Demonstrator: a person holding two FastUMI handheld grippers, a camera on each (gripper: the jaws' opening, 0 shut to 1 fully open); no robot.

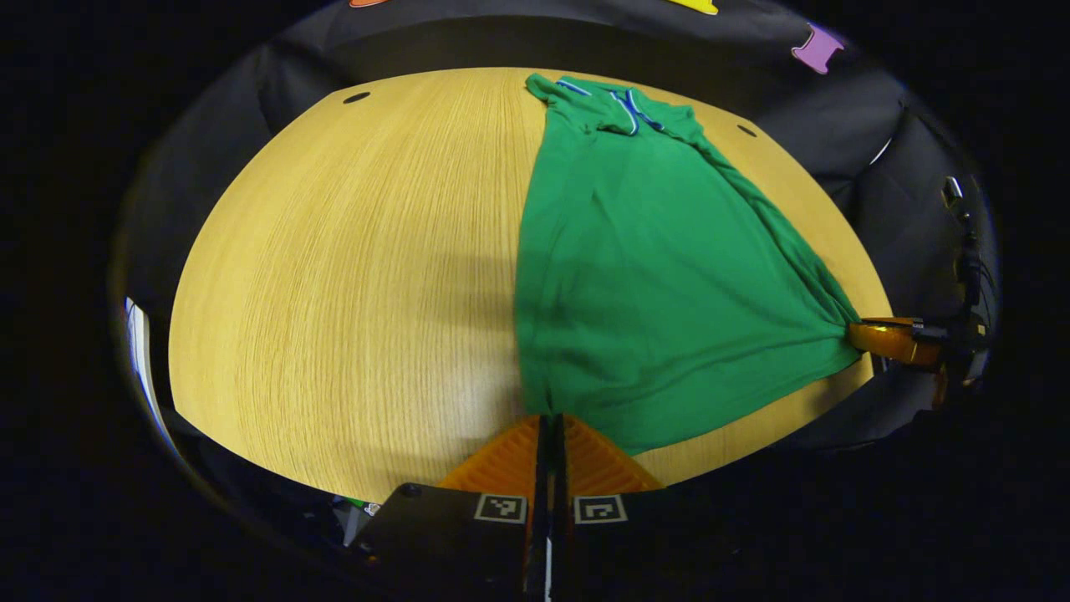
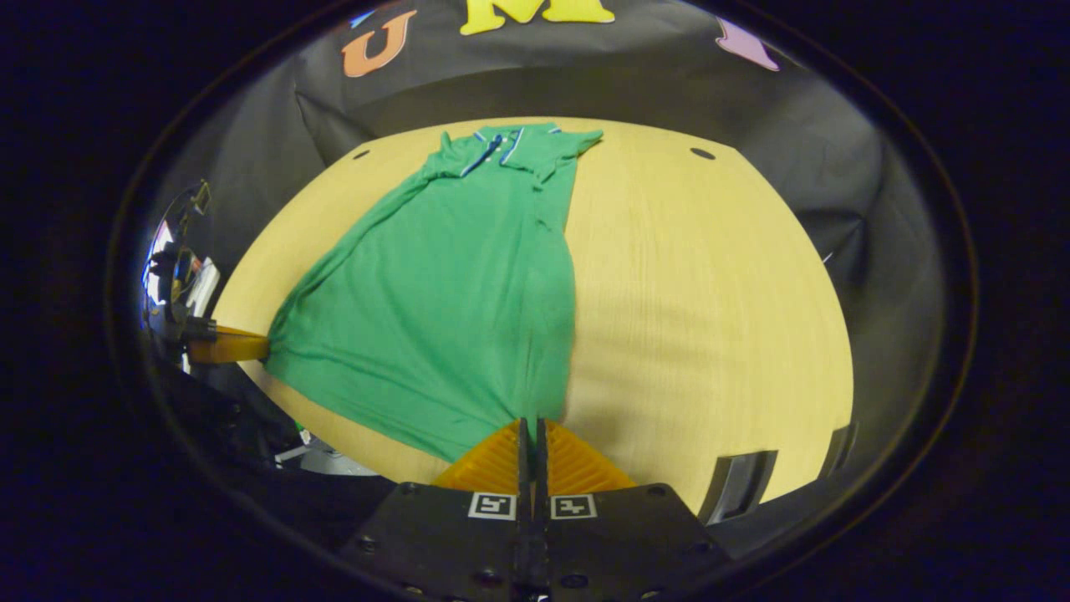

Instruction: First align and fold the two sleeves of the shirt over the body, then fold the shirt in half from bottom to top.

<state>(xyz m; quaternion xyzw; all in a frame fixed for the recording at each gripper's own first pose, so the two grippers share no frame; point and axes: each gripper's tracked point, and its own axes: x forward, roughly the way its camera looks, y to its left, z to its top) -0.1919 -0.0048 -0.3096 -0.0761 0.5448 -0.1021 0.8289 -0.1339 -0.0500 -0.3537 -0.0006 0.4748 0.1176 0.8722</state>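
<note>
Left gripper (image 1: 551, 415) at the bottom of the left gripper view, fingers pressed together on the near left hem corner of the green shirt (image 1: 660, 276), cloth gathered into creases right at the tips. Right gripper (image 2: 531, 420) at the bottom of the right gripper view, likewise clamped tight on the other hem corner, fabric bunched between its fingers. Hem drawn taut between the two grippers, sagging slightly at its middle, close to the near edge of the wooden counter (image 1: 351, 276). Seen from the left gripper, the other gripper far off to the right near the counter's edge, shirt corner pulled into a point where it enters the tips; seen from the right gripper, the matching sight far off to the left. Beyond the tips, shirt body spread flat on the counter, narrowing away from the grippers, one side edge straight, the other running on a slant. Sleeves apparently tucked in over the body, though hard to tell for sure. Farthest from both grippers, collar (image 2: 500, 144) with pale and blue trim, lying close to the far edge of the counter. Bare wood to the left of the left gripper and to the right of the right gripper. Small dark holes (image 1: 356, 97) near the counter's far corners.
</note>
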